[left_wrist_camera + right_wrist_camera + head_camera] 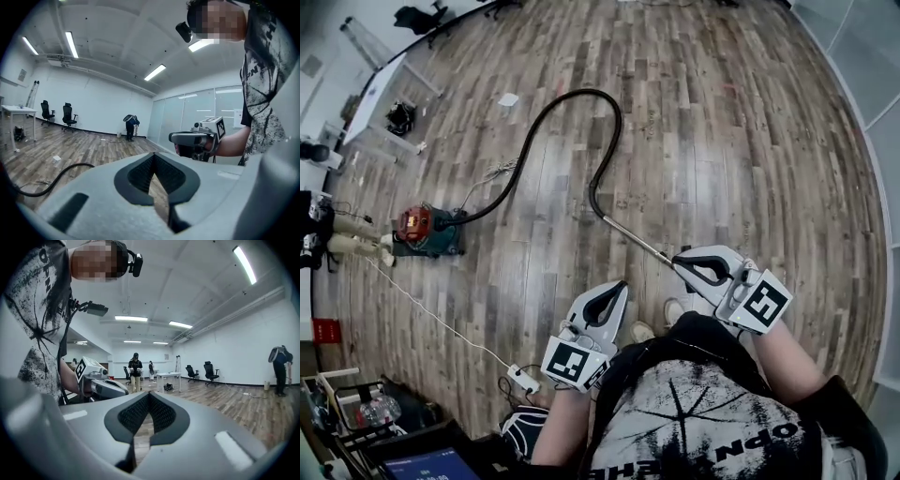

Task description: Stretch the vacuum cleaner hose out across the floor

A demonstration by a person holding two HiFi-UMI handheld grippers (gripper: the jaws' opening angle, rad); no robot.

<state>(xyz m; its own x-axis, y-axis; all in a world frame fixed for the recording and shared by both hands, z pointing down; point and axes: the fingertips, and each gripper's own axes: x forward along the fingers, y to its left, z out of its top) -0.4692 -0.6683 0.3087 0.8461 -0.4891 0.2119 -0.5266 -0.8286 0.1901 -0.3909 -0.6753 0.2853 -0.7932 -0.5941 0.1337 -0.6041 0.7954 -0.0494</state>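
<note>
Vacuum cleaner hose [586, 91]: black, flexible, lying curved on the wood floor. From the red and dark green vacuum cleaner [422, 228] at middle left it climbs to upper centre and hooks back down. There it joins a straight metal wand [636, 237] slanting toward lower right.

I hold my left gripper [617, 289] and my right gripper [680, 263] low in front of me, both nearly level. The jaws of each are pressed together. Their tips angle toward one another. My left forearm [555, 427] and right forearm [780, 361] are bare.
</note>
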